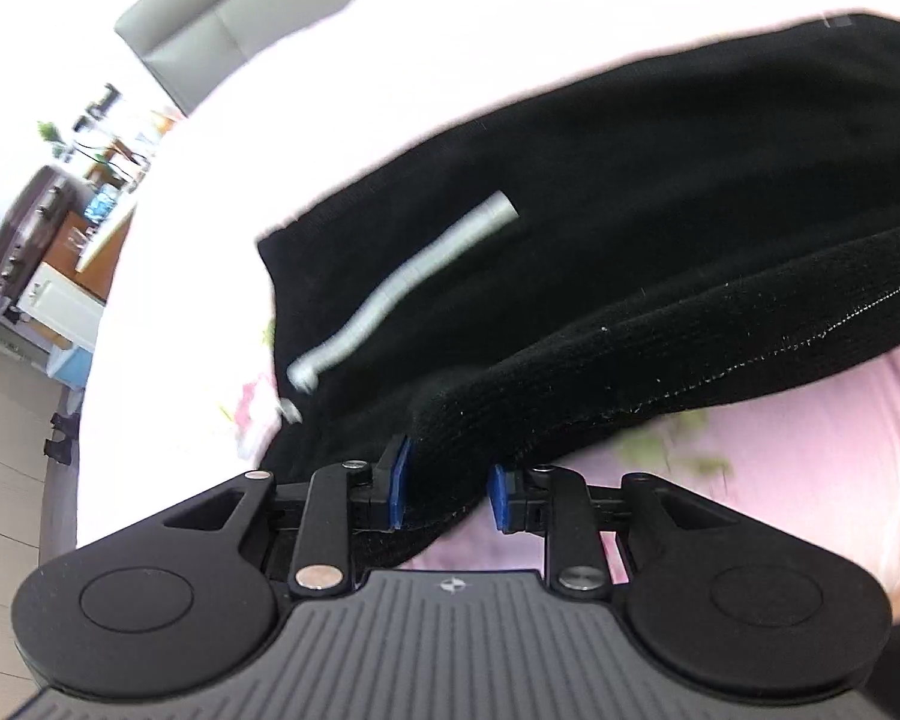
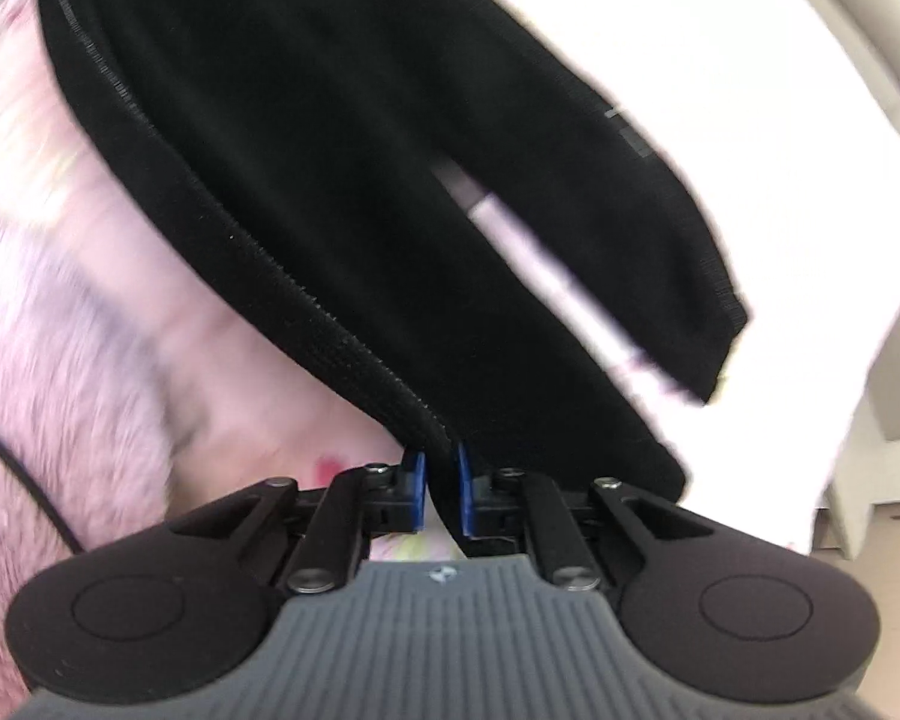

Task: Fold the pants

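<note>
Black pants (image 1: 630, 192) hang between two hand-held grippers above a pink bedspread (image 1: 810, 450), their far end draped down onto the bed's pale, sunlit middle. The left gripper (image 1: 447, 489) has a thick bunch of the ribbed waistband between its blue pads (image 1: 399, 483); one pad presses into the cloth, while a sliver of light shows at the other, so the hold looks loose on that side. The right gripper (image 2: 441, 495) has its jaws drawn nearly together, pinching the waistband's stitched edge, with cloth spilling past its right side. Taking the waistband at two points probably serves to lift and spread the garment so it can be laid flat or doubled over. In the left wrist view a grey drawstring (image 1: 402, 282) lies loose across the fabric. In the right wrist view the two legs part, bedspread showing between them, and one hem (image 2: 720, 324) reaches toward the bed's far edge. A small grey mark near one leg's edge (image 2: 627, 126) is too blurred to read. A small emblem on each gripper body carries no legible writing.
</note>
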`<state>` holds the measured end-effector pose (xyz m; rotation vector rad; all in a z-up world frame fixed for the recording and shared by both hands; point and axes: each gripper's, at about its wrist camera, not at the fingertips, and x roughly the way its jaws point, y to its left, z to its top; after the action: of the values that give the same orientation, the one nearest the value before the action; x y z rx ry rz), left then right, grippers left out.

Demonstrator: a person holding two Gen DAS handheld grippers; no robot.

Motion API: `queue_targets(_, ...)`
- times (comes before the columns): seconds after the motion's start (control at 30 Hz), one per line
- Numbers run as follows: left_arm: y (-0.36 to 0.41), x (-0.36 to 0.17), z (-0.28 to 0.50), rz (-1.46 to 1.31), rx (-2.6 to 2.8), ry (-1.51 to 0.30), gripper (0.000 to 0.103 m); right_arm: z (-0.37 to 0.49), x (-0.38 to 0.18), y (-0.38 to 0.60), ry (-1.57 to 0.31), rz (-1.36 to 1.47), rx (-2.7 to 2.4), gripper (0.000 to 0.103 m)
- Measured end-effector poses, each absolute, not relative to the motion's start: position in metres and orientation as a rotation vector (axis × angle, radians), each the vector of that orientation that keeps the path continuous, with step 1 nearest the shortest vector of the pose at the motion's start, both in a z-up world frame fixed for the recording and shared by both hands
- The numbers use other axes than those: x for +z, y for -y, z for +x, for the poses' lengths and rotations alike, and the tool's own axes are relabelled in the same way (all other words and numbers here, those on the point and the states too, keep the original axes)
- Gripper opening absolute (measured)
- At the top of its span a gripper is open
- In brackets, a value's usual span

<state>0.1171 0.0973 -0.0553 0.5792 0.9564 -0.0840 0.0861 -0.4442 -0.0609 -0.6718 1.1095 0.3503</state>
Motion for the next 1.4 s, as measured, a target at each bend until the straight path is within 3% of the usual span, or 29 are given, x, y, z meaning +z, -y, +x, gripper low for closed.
queue_targets(0.4,-0.072,-0.01,0.247,0.591,-0.002,-0.848,0.025,0.232,-0.02,0.433,-0.996,-0.72,0.121,0.001)
queue_targets(0.7,-0.051,-0.079,0.363,0.704,-0.003,-0.92,0.024,0.356,-0.094,0.438,-1.122,-0.749,0.081,0.001)
queue_targets(1.0,-0.056,-0.157,0.395,0.677,-0.033,-1.023,0.025,0.42,-0.181,0.443,-1.249,-0.726,0.112,0.002)
queue_targets(1.2,-0.063,-0.134,0.395,0.623,-0.037,-0.987,0.024,0.425,-0.175,0.439,-1.277,-0.776,0.151,0.001)
queue_targets(1.33,-0.069,-0.112,0.412,0.547,-0.061,-1.013,0.025,0.433,-0.149,0.452,-1.279,-0.657,0.119,0.001)
queue_targets(1.4,-0.063,-0.127,0.424,0.564,-0.035,-1.075,0.033,0.436,-0.157,0.445,-1.284,-0.666,0.087,0.002)
